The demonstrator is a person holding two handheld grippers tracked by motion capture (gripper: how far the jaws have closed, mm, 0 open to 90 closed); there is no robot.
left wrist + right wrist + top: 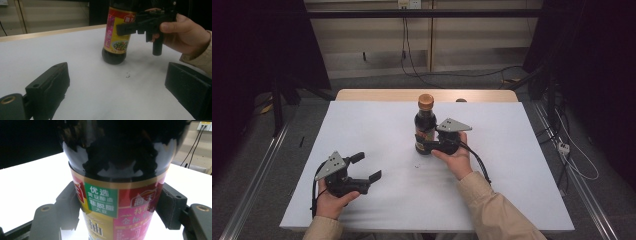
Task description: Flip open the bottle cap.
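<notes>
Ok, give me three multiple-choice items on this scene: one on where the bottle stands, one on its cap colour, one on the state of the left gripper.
1. Where is the bottle?
A. On the floor
B. Upright on the white table, between the right gripper's jaws
C. Lying beside the left gripper

2. What colour is its cap?
A. Green
B. White
C. Golden brown

3. How is the left gripper?
A. Open, holding nothing
B. Shut on the bottle
C. Shut on a cloth

Answers: 1 B, the right gripper view shows jaws either side of the label. 2 C, the high view shows it. 3 A, its jaws stand wide apart over bare table.
</notes>
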